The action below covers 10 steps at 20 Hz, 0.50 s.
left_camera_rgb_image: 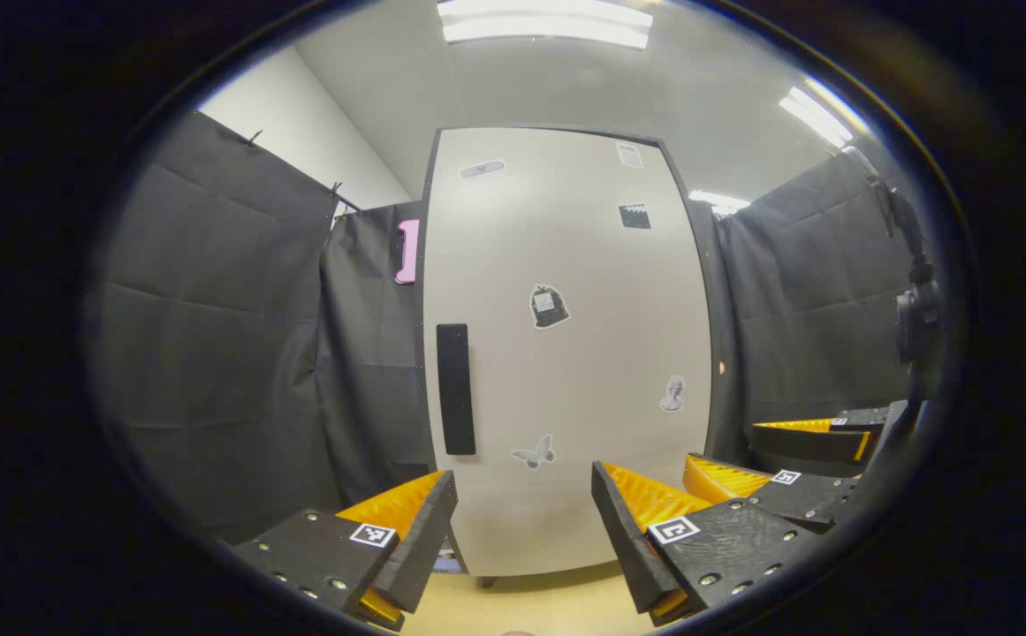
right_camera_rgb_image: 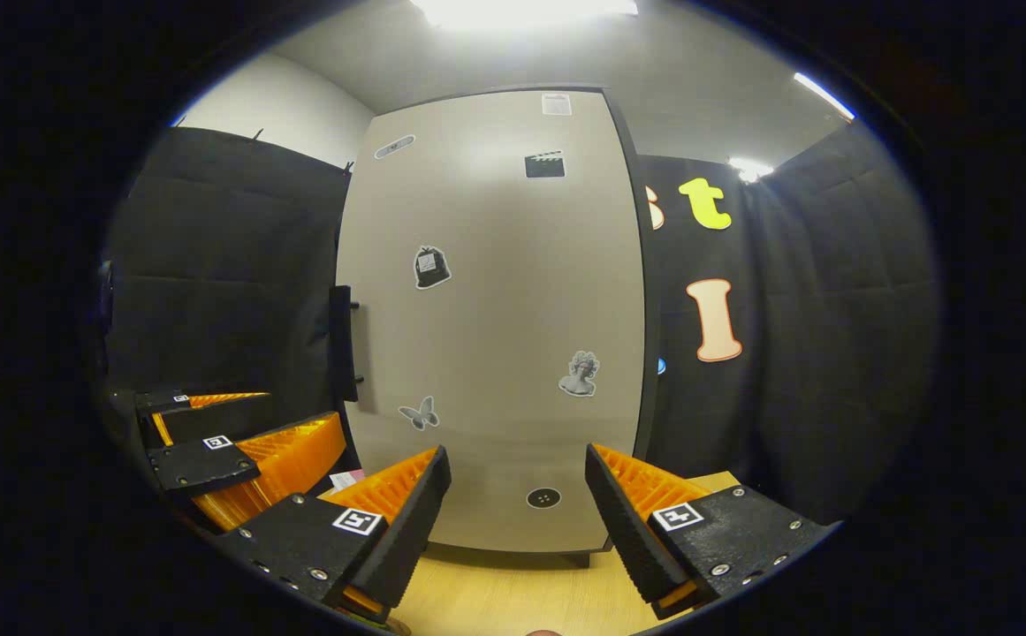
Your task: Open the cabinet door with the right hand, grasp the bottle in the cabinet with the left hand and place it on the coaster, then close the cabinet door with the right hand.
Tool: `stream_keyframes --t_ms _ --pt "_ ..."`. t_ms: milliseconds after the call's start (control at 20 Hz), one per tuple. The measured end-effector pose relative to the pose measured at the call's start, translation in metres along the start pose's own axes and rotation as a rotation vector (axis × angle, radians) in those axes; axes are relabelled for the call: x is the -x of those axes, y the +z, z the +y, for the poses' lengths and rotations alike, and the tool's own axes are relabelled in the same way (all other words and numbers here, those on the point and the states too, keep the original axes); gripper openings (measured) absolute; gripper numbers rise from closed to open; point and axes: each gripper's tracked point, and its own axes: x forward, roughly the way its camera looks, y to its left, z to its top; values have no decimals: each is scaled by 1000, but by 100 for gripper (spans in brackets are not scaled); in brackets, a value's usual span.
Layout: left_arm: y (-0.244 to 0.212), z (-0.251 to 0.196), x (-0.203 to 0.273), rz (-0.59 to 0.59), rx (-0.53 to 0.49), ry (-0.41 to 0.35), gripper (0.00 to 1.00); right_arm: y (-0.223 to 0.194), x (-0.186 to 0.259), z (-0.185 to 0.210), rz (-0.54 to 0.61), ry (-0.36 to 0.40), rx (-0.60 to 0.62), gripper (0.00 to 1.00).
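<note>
- The cabinet door [left_camera_rgb_image: 566,353] stands shut and upright straight ahead of the left gripper [left_camera_rgb_image: 523,521]; it carries several small stickers, among them a butterfly [left_camera_rgb_image: 533,453] low down, and a dark vertical handle [left_camera_rgb_image: 455,389] near its left edge.
- The left gripper's fingers are spread apart with nothing between them; the door's lower part shows through the gap, well ahead of the tips and not touched.
- In the left gripper view the right gripper [left_camera_rgb_image: 795,459] shows at the lower right, beside the left one; its jaws stand parted too.
- In the right gripper view the right gripper [right_camera_rgb_image: 517,512] also faces the door [right_camera_rgb_image: 495,336], fingers wide and empty; the handle [right_camera_rgb_image: 341,343] lies up and to the left of its left finger, apart from it.
- The left gripper [right_camera_rgb_image: 239,433] shows at the lower left of that view, close beside the right one.
- A pale wooden tabletop [right_camera_rgb_image: 513,592] runs under both grippers to the cabinet's foot.
- The bottle and coaster cannot be made out; the door covers the cabinet's inside.
</note>
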Motion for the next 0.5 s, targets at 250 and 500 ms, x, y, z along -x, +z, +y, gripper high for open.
stream_keyframes --t_ms 250,500 --pt "-1 0 0 3 5 -1 87 -2 1 0 5 -3 0 95" --pt "-1 1 0 2 9 1 96 -2 1 1 6 -3 0 95"
